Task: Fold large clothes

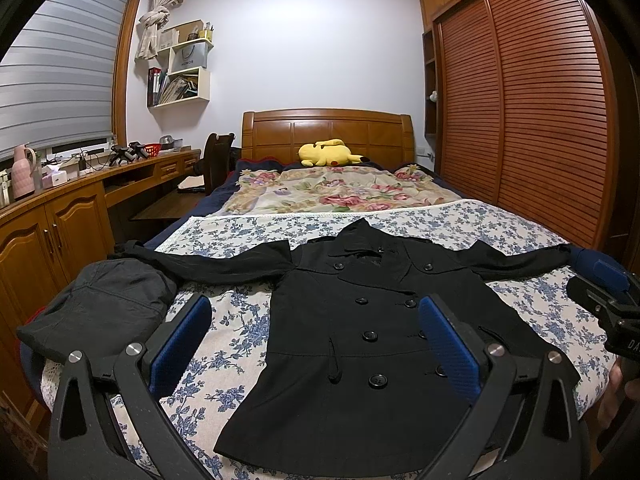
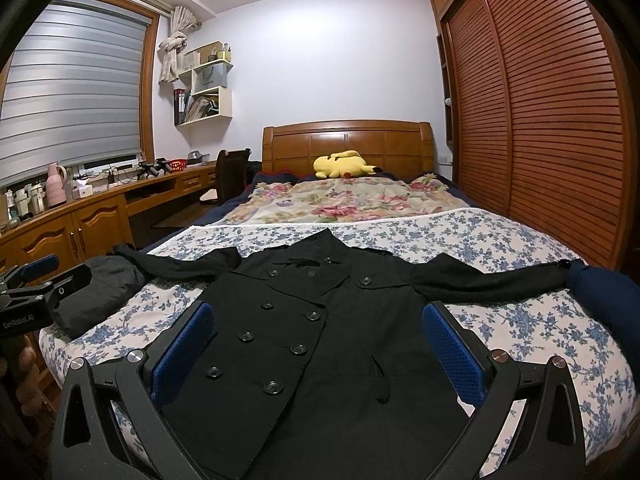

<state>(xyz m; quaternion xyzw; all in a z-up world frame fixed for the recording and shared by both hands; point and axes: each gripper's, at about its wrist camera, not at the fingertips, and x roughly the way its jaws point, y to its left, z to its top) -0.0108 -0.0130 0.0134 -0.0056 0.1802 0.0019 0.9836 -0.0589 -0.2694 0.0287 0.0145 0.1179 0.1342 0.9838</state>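
Note:
A black double-breasted coat lies flat and face up on the blue-flowered bedspread, both sleeves spread out sideways; it also shows in the right wrist view. My left gripper is open and empty, hovering above the coat's lower left part. My right gripper is open and empty, above the coat's lower middle. Each gripper shows at the edge of the other's view: the right one, the left one.
A dark grey folded garment lies at the bed's left corner, beside the left sleeve. A dark blue cloth lies at the right sleeve's end. A yellow plush toy sits by the headboard. A wooden desk runs along the left, a slatted wardrobe along the right.

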